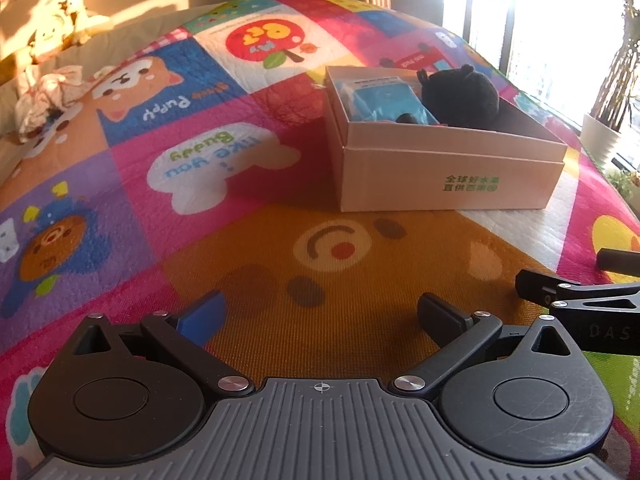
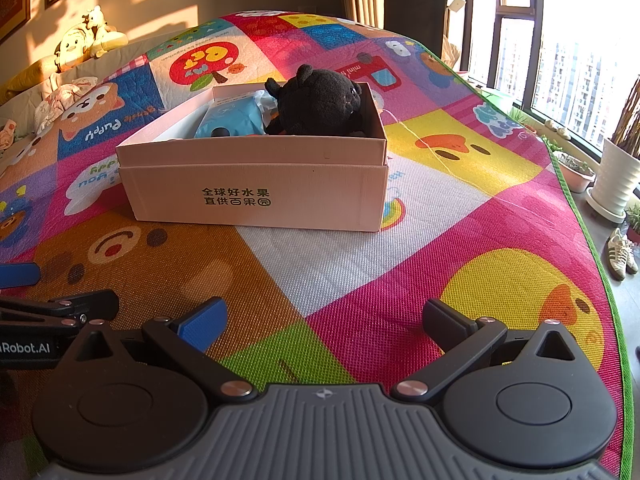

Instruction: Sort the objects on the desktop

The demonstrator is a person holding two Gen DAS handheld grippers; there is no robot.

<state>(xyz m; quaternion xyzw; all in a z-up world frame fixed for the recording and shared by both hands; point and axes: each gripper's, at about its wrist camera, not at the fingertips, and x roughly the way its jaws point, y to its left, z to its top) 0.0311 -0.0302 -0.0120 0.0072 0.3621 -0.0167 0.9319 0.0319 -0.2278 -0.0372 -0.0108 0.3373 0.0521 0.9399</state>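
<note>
A pale cardboard box (image 1: pixel 448 172) (image 2: pixel 256 184) with printed characters stands on the colourful play mat (image 1: pixel 200 208) (image 2: pixel 400 272). Inside it sit a black plush toy (image 1: pixel 460 96) (image 2: pixel 316 100) and a light blue package (image 1: pixel 384 98) (image 2: pixel 234 116). My left gripper (image 1: pixel 320 312) hovers open over the mat, short of the box, nothing between its fingers. My right gripper (image 2: pixel 324 318) is also open and empty, further right and nearer than the box. Each gripper shows at the edge of the other's view.
Stuffed toys (image 2: pixel 86 38) and crumpled cloth (image 1: pixel 44 96) lie along the sofa at the back left. Windows, white plant pots (image 2: pixel 616 184) and a pair of shoes (image 2: pixel 622 254) line the floor past the mat's right edge.
</note>
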